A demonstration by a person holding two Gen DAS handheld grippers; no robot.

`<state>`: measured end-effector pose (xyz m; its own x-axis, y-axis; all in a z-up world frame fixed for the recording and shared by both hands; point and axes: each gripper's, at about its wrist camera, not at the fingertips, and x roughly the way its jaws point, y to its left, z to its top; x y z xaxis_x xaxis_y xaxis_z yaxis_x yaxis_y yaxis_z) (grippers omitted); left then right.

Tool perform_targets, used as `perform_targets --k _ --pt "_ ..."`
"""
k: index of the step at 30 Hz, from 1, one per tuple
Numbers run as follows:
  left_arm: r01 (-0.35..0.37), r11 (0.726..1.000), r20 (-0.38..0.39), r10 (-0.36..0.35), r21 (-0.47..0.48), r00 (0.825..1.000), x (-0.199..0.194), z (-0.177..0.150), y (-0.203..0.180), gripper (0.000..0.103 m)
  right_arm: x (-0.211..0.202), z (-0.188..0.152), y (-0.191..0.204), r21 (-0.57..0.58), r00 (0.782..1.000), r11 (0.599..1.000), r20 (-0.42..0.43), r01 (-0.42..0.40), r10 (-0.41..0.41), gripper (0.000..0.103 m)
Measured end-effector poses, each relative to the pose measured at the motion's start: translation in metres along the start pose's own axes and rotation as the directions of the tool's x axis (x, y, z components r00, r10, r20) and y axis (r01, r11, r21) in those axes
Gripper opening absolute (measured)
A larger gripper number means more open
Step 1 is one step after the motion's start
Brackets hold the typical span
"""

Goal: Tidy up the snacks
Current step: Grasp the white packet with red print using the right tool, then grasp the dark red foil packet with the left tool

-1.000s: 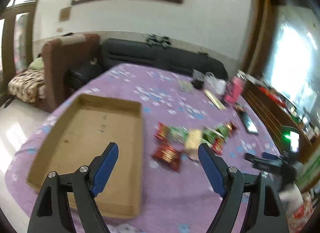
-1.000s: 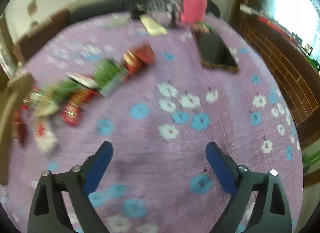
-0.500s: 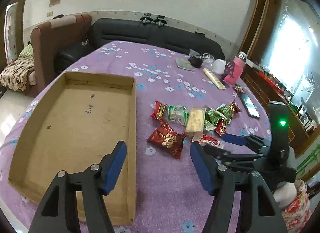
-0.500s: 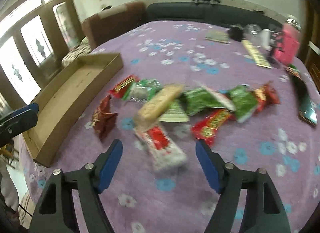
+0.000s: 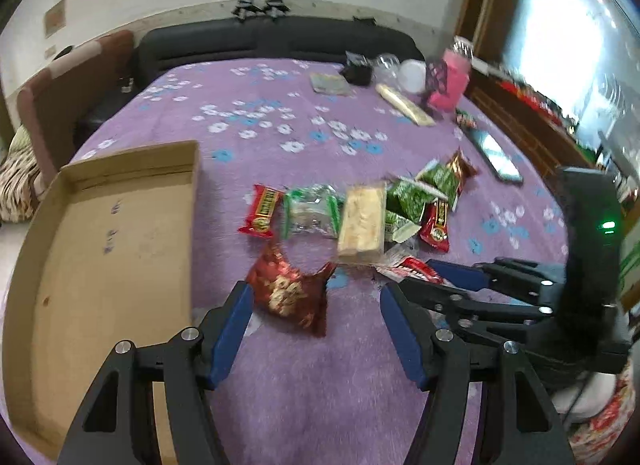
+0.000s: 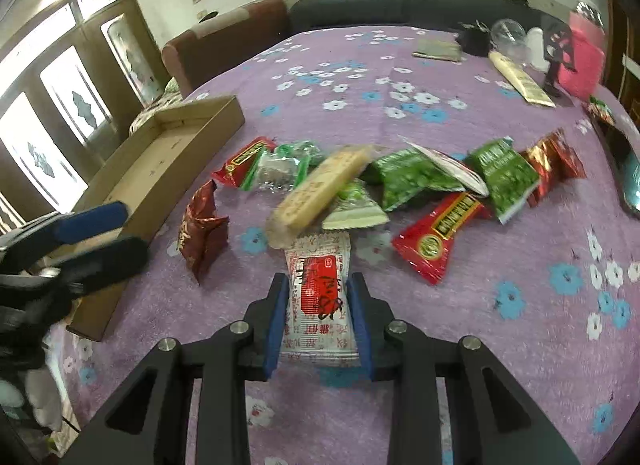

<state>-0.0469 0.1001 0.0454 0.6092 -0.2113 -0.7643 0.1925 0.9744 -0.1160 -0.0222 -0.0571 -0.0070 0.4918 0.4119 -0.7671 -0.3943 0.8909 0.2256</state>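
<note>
Two grippers work over a purple flowered cloth (image 5: 280, 385) strewn with snacks. Seen from the right wrist, the right gripper (image 6: 320, 305) has its blue pads on both long edges of a white-and-red packet (image 6: 320, 297); its jaws are closing on it, narrow, with the packet lying flat on the cloth between them. The left wrist view shows only one end of that packet (image 5: 412, 267) poking out past the right gripper's fingers (image 5: 460, 277), which reach in from the right.

From the left wrist, the left gripper (image 5: 316, 329) stands fairly wide, its pads either side of a dark red bag (image 5: 288, 293) but not touching it. The right wrist view shows that bag (image 6: 202, 225) standing crumpled near the box, and the left gripper (image 6: 100, 237) only as a blur at the left edge.

Behind lies the row of snacks: a red wrapper (image 5: 262, 211), a clear green-edged pack (image 5: 312, 211), a tan bar (image 5: 362, 225) lying over others, green packs (image 5: 408, 201) and another red wrapper (image 5: 436, 225). The right wrist view alone shows the white triangular pack (image 6: 354, 211) under the bar.

A shallow cardboard box (image 5: 100, 265) sits left of the snacks, nothing in it; the left wrist view shows its whole floor, the right only its long side (image 6: 160, 181). A phone (image 5: 496, 157) and a pink bottle (image 5: 452, 81) lie at the far right.
</note>
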Motion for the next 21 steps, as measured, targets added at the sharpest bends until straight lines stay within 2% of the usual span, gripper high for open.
perform_targets --k 6,11,12,13,14,16,21 --pt "-0.023 0.999 -0.089 0.026 0.028 0.996 0.035 0.008 0.000 0.070 -0.002 -0.001 -0.006 0.016 1.000 1.000 0.002 -0.002 0.002 0.029" --pt "-0.049 0.998 -0.112 0.053 0.039 0.992 0.050 0.006 0.001 0.070 -0.003 -0.001 -0.006 0.020 1.000 1.000 0.002 -0.004 0.004 0.030" --pt "-0.050 0.998 -0.107 0.054 0.041 0.993 0.051 0.007 0.001 0.067 -0.003 -0.001 -0.006 0.021 1.000 1.000 0.002 -0.005 0.005 0.030" --pt "-0.061 0.997 -0.101 0.064 0.038 0.993 0.050 0.006 0.002 0.059 -0.003 -0.001 -0.006 0.021 1.000 1.000 0.002 -0.005 0.005 0.030" --pt "-0.063 0.998 -0.095 0.066 0.030 0.993 0.049 0.007 0.003 0.057 -0.003 -0.001 -0.006 0.021 1.000 1.000 0.003 -0.006 0.006 0.030" --pt "-0.028 1.000 -0.071 0.028 -0.002 0.997 0.043 0.009 0.007 0.041 -0.003 -0.001 -0.006 0.023 1.000 1.000 0.003 -0.009 0.009 0.030" --pt "0.006 1.000 -0.023 -0.006 -0.026 1.000 0.023 0.009 0.007 0.033 -0.003 -0.002 -0.004 0.020 1.000 0.999 0.009 -0.025 0.024 0.029"
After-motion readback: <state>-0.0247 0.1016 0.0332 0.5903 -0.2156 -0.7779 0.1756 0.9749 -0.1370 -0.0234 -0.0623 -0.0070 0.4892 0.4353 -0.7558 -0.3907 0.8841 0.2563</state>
